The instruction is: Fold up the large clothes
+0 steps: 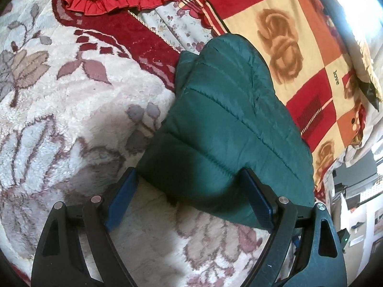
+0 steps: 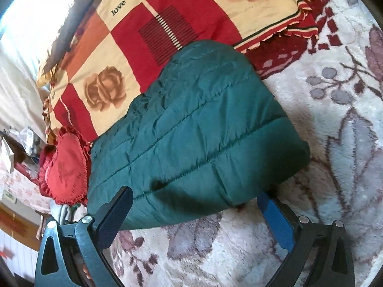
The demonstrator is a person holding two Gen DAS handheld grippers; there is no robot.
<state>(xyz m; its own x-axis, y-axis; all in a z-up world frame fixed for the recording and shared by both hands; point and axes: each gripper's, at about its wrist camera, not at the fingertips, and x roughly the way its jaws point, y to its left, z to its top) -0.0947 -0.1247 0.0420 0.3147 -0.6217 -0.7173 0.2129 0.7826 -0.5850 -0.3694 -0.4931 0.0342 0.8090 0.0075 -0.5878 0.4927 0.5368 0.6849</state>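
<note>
The green quilted jacket lies folded in a bundle on the white floral fleece blanket of the bed, its far edge over a red-and-cream checked blanket (printed "love"). Left gripper and right gripper both stand wide open, straddling its near edge. A red frilled cushion sits beside.

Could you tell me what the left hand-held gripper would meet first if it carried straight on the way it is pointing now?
Most likely the folded green puffer jacket: its near edge already lies between the open fingers of the left hand-held gripper, with the fleece blanket beneath it.
</note>
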